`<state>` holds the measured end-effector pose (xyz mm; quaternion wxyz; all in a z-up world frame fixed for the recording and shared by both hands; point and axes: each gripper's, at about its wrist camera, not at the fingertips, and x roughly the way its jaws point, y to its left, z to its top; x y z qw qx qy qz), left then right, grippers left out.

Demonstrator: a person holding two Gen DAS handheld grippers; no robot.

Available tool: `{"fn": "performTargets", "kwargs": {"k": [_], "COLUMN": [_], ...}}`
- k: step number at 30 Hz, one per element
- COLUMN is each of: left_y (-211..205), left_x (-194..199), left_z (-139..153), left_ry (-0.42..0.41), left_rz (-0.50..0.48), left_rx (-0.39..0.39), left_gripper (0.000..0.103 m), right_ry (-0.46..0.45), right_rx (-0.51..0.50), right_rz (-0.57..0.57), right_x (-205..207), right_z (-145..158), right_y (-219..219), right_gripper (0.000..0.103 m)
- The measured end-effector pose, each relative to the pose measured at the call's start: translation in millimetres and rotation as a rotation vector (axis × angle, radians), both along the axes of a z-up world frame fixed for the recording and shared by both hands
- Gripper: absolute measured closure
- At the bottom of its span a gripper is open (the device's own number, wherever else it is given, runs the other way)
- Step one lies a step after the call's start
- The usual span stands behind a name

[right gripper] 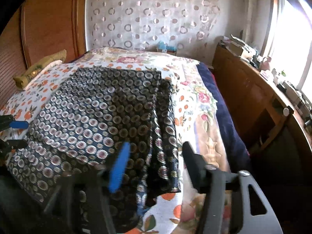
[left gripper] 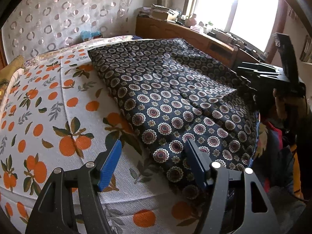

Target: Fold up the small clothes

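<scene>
A dark navy garment with round medallion print lies spread flat on the bed, partly folded with one panel lapped over the middle. It also shows in the right wrist view. My left gripper is open and empty, hovering just above the garment's near left edge. My right gripper is open and empty above the garment's near right edge, where a folded strip lies. The right gripper body shows in the left wrist view at the far right. The left gripper's blue fingertips show at the left edge of the right wrist view.
The bed has a white cover with orange fruit print and a floral sheet. A green pillow lies at the head. A cluttered wooden cabinet runs under the bright window. Dark mixed clothes sit at the right.
</scene>
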<state>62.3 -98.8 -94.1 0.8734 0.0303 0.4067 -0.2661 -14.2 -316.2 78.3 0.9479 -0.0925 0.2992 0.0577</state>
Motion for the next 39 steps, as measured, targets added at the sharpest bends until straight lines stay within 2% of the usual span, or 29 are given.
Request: {"fn": "performTargets", "kwargs": {"k": [5,9,13,19,22,26,27,31,34,39], "left_y": [0,0,2,5,3,-2,-2,-3,-8,-20], "left_x": [0,0,-3,-17,-21,-23,-24,-24,-15,9], "left_z": [-1,-1,-1,-1,-2,0,4,35,62,89], "left_ry": [0.002,0.002,0.016,0.057,0.07,0.077,0.067,-0.011,-0.084,-0.144], "left_rz": [-0.001,0.0,-0.018,-0.08,-0.107,-0.14,-0.142,-0.145,-0.132,-0.116], "left_rx": [0.0,0.001,-0.008,-0.046,-0.067,-0.079,-0.081,-0.126,-0.146,-0.161], "left_gripper": [0.035,0.035,0.036,0.053,0.067,0.095,0.099,0.1,0.1,0.1], "right_ry": [0.008,0.07,0.098,0.1,0.086,0.085,0.086,0.081,0.076,0.056], "right_rx": [0.038,0.109,0.09,0.074,0.075,0.085,0.092,0.116,0.109,0.103], "right_rz": [0.046,0.11,0.124,0.128,0.133,0.156,0.159,0.172,0.191,0.235], "right_x": [-6,-10,-14,-19,-28,-37,-40,-47,-53,-73], "right_z": [-9,-30,-44,-44,-40,-39,-38,-36,-32,-17], "right_y": [23,40,51,52,51,53,53,53,59,66], "right_gripper": [0.041,0.041,0.041,0.041,0.041,0.041,0.041,0.032,0.031,0.031]}}
